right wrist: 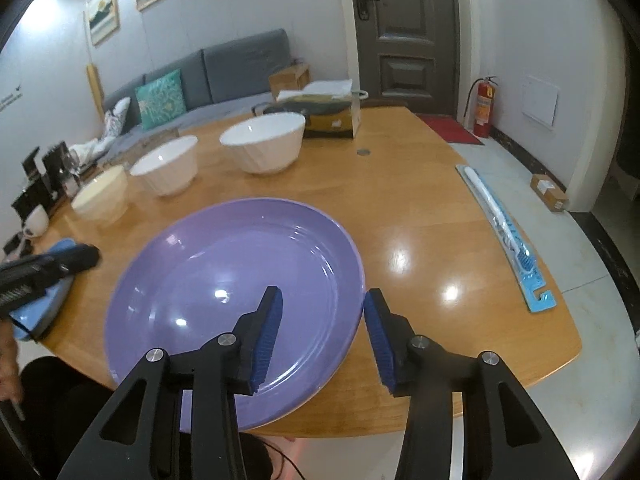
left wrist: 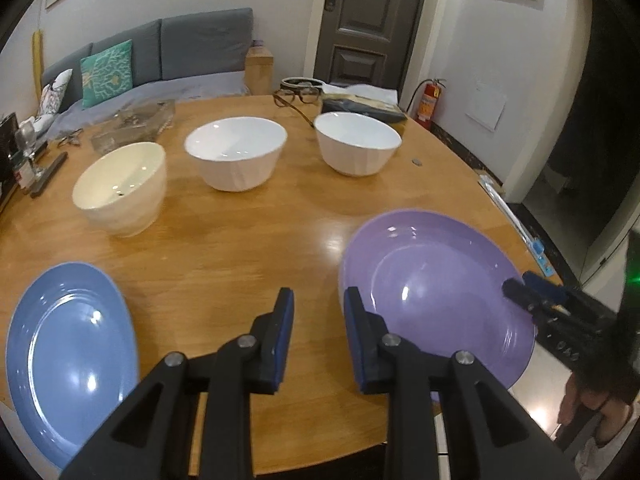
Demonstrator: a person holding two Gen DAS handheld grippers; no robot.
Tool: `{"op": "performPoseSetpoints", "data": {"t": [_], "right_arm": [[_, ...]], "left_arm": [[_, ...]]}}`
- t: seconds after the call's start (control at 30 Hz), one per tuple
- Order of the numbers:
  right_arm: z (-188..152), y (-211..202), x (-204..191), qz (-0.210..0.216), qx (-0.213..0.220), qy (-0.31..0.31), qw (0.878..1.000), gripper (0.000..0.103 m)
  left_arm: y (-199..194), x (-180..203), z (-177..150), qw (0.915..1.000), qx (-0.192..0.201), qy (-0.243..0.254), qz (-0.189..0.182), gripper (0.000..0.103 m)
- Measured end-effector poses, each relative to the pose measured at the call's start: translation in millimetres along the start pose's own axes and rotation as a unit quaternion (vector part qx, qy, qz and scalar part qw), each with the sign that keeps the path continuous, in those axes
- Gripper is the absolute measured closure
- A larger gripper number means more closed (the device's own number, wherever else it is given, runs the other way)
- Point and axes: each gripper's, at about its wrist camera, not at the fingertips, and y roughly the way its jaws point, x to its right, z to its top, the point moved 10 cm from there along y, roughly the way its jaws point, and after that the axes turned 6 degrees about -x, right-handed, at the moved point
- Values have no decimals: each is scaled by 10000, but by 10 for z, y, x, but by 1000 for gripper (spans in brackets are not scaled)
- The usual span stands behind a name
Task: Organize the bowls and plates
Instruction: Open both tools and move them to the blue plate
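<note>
A: Plates first. The glossy round purple plate fills the lower middle of the right wrist view, overhanging the near edge of the smooth wooden table. The right gripper straddles its right rim, one blue ribbed pad over the plate, the other outside the rim, neither pressing.

B: So a partly parted jaw, gripping nothing. Probably set to bite the thin rim, since the overhang leaves room beneath.

A: Likely. In the left wrist view the left gripper hangs at lower centre over bare wood, between the purple plate and the glossy blue ridged plate at lower left. Its jaws stand narrowly apart, empty.

B: And the bowls?

A: Three deep ceramic ones in a row across the upper middle, apart from one another: a cream bowl at left, a white faceted bowl in the centre, another white faceted bowl at right. All upright, empty, shiny.

B: Nothing stacked yet, then; stacking looks barely begun.
</note>
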Motion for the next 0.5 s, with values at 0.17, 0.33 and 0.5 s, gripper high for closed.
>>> {"op": "performPoseSetpoints", "data": {"t": [0.17,0.33,0.5], "right_arm": [[70,-110,-25,-144,118,18,9998,65],[223,-309,-372,156,369,-202,9990,65],[365,-413,-1157,1219,469,-565,9898,65]], "left_arm": [[-248,-368,52,9991,258,-322,73,80],[-619,-978,52,9947,597,-760,354,77],[-953,-1687,-121,9855,824,-1243,806,76]]}}
